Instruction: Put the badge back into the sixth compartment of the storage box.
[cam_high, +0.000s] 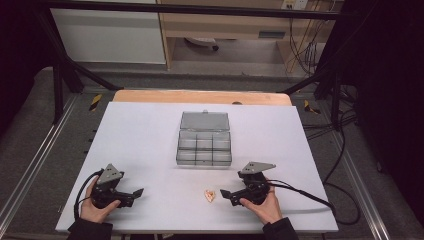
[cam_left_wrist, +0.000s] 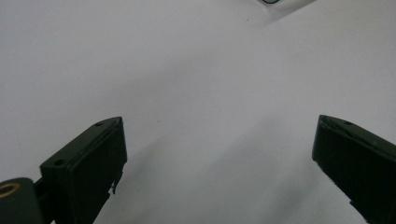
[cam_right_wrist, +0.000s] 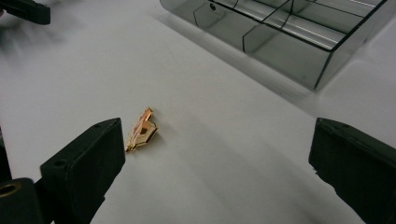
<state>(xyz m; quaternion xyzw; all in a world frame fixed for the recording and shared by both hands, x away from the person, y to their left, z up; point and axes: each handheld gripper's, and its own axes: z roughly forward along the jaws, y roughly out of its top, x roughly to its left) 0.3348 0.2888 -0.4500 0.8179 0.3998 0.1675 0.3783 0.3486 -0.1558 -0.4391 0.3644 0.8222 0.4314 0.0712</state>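
A small gold-coloured metal clip (cam_high: 209, 195) lies flat on the white table top (cam_high: 150, 140) near the front edge. My right gripper (cam_high: 227, 197) rests just to its right, jaws wide apart and pointing left at it. In the right gripper view the clip (cam_right_wrist: 141, 129) lies beside the left jaw, untouched, and the gripper (cam_right_wrist: 217, 125) is open. My left gripper (cam_high: 134, 196) sits at the front left, open too, and holds nothing (cam_left_wrist: 218, 122). A smoky clear compartment box (cam_high: 204, 149) stands mid-table with its lid (cam_high: 205, 121) laid open behind it.
The box's divided compartments (cam_right_wrist: 280, 32) look empty in the right gripper view. The left gripper's jaw (cam_right_wrist: 25, 10) shows at that view's top left. Black frame posts (cam_high: 57, 90) and cables (cam_high: 345, 150) flank the table. A wooden strip (cam_high: 200, 96) runs along the far edge.
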